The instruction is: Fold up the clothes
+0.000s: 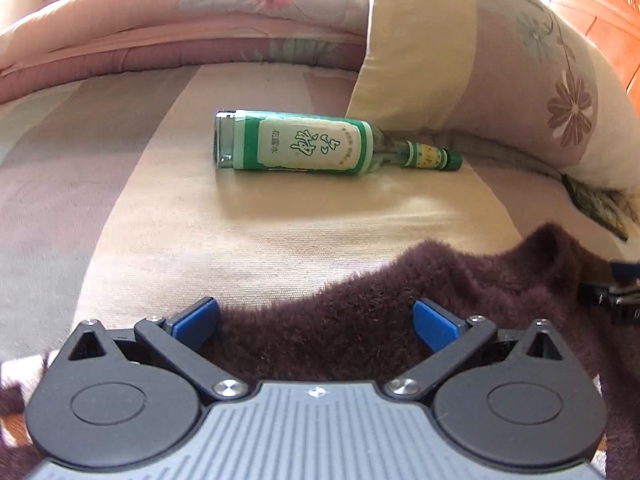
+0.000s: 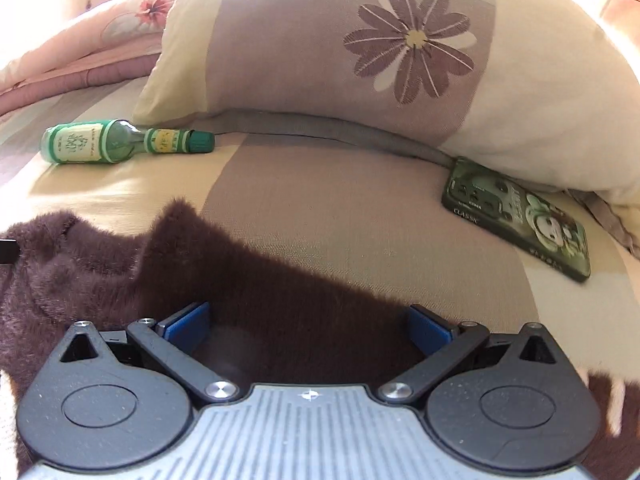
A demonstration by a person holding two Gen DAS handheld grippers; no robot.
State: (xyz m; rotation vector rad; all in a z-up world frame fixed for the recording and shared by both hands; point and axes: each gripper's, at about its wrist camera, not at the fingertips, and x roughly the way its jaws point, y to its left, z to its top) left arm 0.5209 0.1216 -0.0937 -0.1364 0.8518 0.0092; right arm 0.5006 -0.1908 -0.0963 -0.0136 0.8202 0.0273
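Garment, a fuzzy brown knit [image 1: 360,312], lies rumpled on the bed [image 1: 200,240] near its front edge, both left gripper [image 1: 316,326] and right gripper [image 2: 308,326] released above it, so no finished fold shows.

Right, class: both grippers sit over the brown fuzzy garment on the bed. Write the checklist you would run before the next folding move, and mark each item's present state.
1. Left gripper open over the fuzzy brown garment: ok, jaws spread wide.
2. Right gripper open over the garment: ok.
3. Fabric actually between the pads: cannot tell in either view.
4. Garment lying flat: not ok, its far edge is bunched into peaks.
5. Glass bottle off the garment: ok, it lies on its side farther up the bed.
6. Green phone off the garment: ok, it is partly tucked under the pillow.
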